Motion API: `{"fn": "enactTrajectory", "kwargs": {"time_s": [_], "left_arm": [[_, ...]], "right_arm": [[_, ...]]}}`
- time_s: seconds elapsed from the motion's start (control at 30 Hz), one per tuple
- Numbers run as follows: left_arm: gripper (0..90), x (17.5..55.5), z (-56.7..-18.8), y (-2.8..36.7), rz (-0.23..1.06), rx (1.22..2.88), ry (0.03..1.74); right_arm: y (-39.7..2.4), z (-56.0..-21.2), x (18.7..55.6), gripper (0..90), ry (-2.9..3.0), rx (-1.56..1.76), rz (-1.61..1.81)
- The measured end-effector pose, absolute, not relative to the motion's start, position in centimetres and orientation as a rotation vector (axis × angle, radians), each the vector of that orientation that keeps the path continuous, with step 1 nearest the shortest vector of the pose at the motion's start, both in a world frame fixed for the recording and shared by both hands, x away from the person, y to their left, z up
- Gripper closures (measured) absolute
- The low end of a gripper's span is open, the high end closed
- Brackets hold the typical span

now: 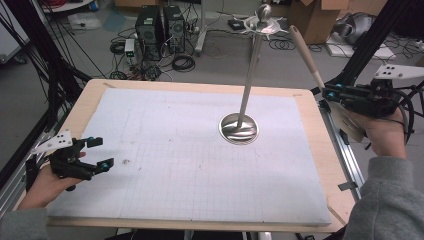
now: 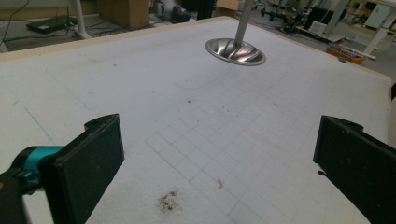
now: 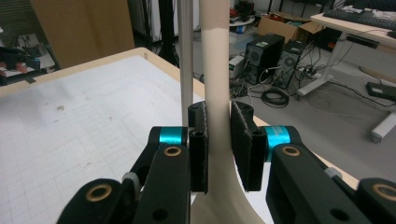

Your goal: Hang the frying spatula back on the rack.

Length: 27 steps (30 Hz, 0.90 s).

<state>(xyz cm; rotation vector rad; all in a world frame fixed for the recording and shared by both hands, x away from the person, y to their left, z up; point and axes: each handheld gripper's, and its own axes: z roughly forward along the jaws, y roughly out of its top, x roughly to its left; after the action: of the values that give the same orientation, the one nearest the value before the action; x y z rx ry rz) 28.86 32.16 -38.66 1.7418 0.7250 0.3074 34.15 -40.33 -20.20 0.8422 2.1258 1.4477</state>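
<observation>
A silver stand (image 1: 239,128) with a round dish base and a thin pole rises from the white gridded mat (image 1: 175,150); its hooked crown (image 1: 263,22) sits high above. My right gripper (image 1: 327,92) hovers past the table's right edge, shut on a cream long-handled utensil (image 1: 305,52) whose handle slants up toward the crown. In the right gripper view the pads (image 3: 198,140) press both sides of the utensil (image 3: 215,60), with the pole (image 3: 185,56) just behind. My left gripper (image 1: 101,152) rests at the mat's front left, open and empty; its jaws stand wide in the left gripper view (image 2: 222,149), facing the base (image 2: 235,50).
A dark smudge (image 1: 125,161) marks the mat near the left gripper. The wooden tabletop (image 1: 310,130) borders the mat. On the floor beyond stand computer towers (image 1: 160,32), tangled cables and cardboard boxes (image 1: 320,20). Black frame posts flank both sides.
</observation>
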Motion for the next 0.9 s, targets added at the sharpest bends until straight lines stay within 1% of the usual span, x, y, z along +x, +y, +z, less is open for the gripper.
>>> {"fn": "enactTrajectory", "kwargs": {"time_s": [0.67, 0.9], "left_arm": [[2.2, 28.8, -38.7, 32.3, 0.307, 1.746, 0.728], [2.2, 28.8, -38.8, 32.3, 0.305, 1.750, 0.729]], "right_arm": [[-39.8, -20.7, 34.8, 77.8, 2.143, 0.847, 1.469], [-39.7, -21.4, 35.1, 77.8, 2.152, 0.844, 1.491]]}}
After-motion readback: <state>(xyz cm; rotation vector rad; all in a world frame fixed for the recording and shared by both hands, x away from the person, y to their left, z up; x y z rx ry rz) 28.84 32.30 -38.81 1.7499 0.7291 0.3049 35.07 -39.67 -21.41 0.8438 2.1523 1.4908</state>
